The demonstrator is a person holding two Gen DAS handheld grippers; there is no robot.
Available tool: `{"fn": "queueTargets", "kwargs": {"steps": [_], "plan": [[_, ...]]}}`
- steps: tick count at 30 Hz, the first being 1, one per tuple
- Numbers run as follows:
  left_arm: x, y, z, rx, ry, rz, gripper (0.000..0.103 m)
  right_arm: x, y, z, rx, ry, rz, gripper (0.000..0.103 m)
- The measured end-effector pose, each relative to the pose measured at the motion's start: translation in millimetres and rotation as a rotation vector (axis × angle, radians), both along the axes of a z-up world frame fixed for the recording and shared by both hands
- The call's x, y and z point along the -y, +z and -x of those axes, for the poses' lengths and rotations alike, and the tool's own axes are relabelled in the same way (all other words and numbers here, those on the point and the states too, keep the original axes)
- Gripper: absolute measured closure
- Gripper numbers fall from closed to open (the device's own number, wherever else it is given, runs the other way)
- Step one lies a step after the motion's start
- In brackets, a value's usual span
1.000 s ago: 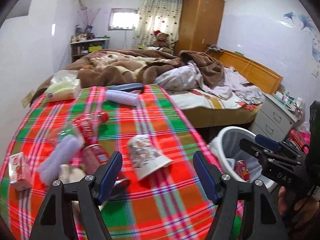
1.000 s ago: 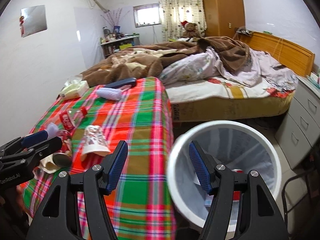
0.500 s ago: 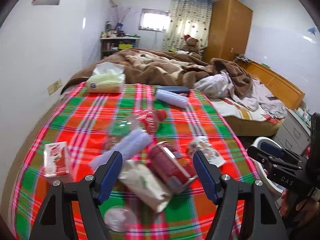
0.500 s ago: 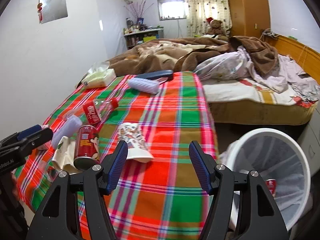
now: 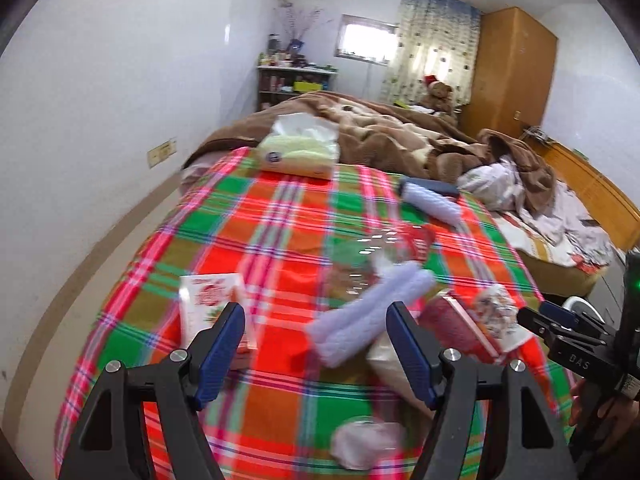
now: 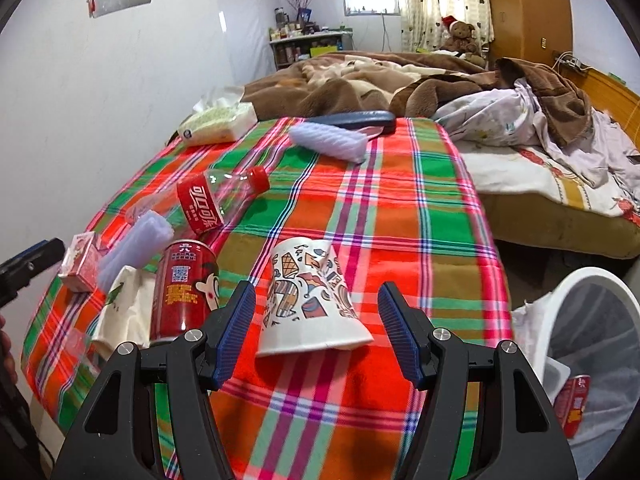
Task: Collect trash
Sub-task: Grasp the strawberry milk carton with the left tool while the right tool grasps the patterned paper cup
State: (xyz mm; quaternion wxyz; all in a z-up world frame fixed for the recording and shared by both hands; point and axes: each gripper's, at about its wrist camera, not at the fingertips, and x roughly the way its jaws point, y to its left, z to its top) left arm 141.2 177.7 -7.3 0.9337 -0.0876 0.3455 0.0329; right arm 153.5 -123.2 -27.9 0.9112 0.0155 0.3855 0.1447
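Trash lies on a plaid-covered table (image 6: 400, 216). A printed paper cup (image 6: 310, 300) lies on its side just beyond my open, empty right gripper (image 6: 318, 330). Left of it are a red can (image 6: 184, 288), a Coca-Cola bottle (image 6: 208, 200), a lilac foam sleeve (image 6: 136, 242), a small red carton (image 6: 80, 266) and a cream wrapper (image 6: 124, 308). My left gripper (image 5: 312, 354) is open and empty above the foam sleeve (image 5: 368, 316) and carton (image 5: 210, 306). A white bin (image 6: 592, 344) holding a red can (image 6: 574, 404) stands at the right.
A tissue pack (image 6: 218, 124), a second foam sleeve (image 6: 328, 142) and a dark flat case (image 6: 356, 119) lie at the table's far end. An unmade bed (image 6: 500, 120) lies beyond. A white wall runs along the left. Clear plastic (image 5: 364, 442) lies at the table's near edge.
Both grippers swung left, away from the bin and toward the table. The right gripper now faces the paper cup; the left faces the foam sleeve and carton. Both stayed open.
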Motion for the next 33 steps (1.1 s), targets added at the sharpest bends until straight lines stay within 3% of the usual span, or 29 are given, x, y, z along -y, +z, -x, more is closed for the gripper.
{"fn": "queueTargets", "kwargs": {"steps": [8, 15, 33], "plan": [[-40.7, -14.5, -8.2, -0.031, 0.092, 0.011, 0.026, -12.6, -9.4, -11.1, -0.038, 0.023, 0.012, 0.035], [-57.4, -36.0, -21.4, -0.09, 0.102, -0.002, 0.025, -24.1, -19.3, -20.7, -0.081, 0.022, 0.051, 0.035], [-66.1, -71.2, -51.7, -0.191, 0.106, 0.007, 0.025, -26.4, -24.5, -31.5, -0.116, 0.007, 0.004, 0.035]]}}
